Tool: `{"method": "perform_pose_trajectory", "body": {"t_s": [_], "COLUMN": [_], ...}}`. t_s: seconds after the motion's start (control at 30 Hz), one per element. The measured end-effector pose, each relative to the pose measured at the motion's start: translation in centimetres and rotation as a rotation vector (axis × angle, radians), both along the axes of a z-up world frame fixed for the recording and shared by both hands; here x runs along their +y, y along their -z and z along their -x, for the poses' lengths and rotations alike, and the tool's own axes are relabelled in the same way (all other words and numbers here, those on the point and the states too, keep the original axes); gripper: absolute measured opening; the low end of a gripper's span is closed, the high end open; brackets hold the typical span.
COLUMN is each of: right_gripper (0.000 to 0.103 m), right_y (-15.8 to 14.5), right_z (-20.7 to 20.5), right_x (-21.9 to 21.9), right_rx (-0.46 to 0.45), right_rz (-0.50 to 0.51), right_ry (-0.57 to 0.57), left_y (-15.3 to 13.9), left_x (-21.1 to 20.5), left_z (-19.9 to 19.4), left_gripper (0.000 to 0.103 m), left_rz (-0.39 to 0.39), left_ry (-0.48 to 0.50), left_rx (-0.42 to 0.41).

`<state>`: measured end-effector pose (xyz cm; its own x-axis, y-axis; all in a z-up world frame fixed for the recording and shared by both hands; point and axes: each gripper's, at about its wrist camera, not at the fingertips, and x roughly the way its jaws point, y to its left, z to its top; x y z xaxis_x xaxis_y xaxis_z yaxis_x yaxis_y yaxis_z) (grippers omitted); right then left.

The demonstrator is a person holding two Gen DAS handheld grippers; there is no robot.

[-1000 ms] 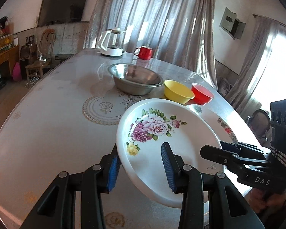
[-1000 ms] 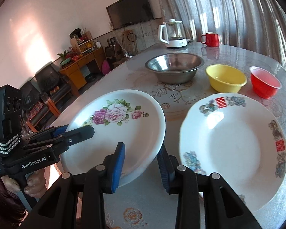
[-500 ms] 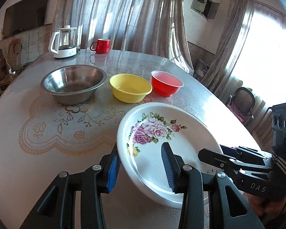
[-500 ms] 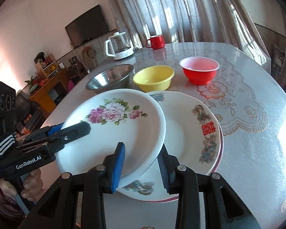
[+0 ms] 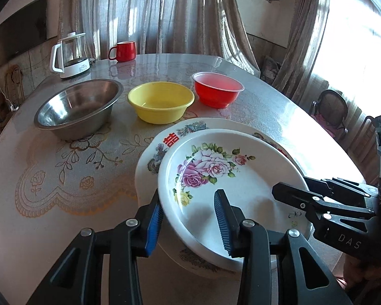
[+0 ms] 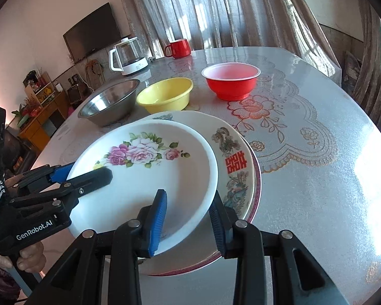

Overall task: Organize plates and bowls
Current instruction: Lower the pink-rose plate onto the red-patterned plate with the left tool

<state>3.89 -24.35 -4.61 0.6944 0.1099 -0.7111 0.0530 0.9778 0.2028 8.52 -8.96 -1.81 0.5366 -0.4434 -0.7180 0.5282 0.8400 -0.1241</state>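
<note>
- The rose plate (image 5: pixel 231 178) is carried by both grippers above the red-character plate (image 6: pixel 237 162), which lies flat on the table (image 6: pixel 317 178).
- The left gripper (image 5: pixel 188 218) is clamped on the rose plate's near rim, one pad under the edge and one inside the well; the right gripper (image 6: pixel 188 216) pinches its own side of the rim the same way.
- The rose plate looks tilted and off-centre over the lower plate, so the step in hand seems to be stacking.
- To do it well: level the plate, centre it over the lower one, and lower both sides together so no edge strikes first.
- Let go only once it seats, then draw the lower pads out sideways so they do not drag the stack.
- The steel bowl (image 5: pixel 78 109), yellow bowl (image 5: pixel 161 104) and red bowl (image 5: pixel 217 91) stand in a row beyond, not yet nested.
- Writing: "DAS" on the right gripper's body in the left view, "GenRobot.AI" on the left gripper's body in the right view, and a red double-happiness character on the lower plate.
- The kettle (image 5: pixel 71 54) carries a label too small to read.
</note>
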Motion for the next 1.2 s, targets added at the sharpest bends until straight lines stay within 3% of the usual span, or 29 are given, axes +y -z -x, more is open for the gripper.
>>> {"method": "perform_pose_trajectory", "body": {"t_s": [0.27, 0.47, 0.83, 0.97, 1.2], "right_gripper": [0.032, 0.032, 0.033, 0.034, 0.036], "right_y": [-0.3, -0.3, -0.2, -0.2, 0.1], "right_z": [-0.1, -0.2, -0.1, 0.0, 0.0], "right_x": [0.0, 1.3, 1.4, 1.4, 2.5], "right_rx": [-0.003, -0.011, -0.012, -0.012, -0.001], "right_rz": [0.043, 0.227, 0.212, 0.206, 0.276], "right_ry": [0.026, 0.069, 0.046, 0.035, -0.009], "left_y": [0.1, 0.3, 0.1, -0.1, -0.6], "left_x": [-0.1, -0.3, 0.1, 0.5, 1.0], "left_z": [0.1, 0.1, 1.2, 1.2, 1.6], "left_gripper": [0.037, 0.037, 0.036, 0.036, 0.036], "left_rz": [0.000, 0.003, -0.021, 0.011, 0.032], "left_ry": [0.003, 0.002, -0.017, -0.010, -0.035], "left_rx": [0.004, 0.005, -0.029, -0.008, -0.005]}}
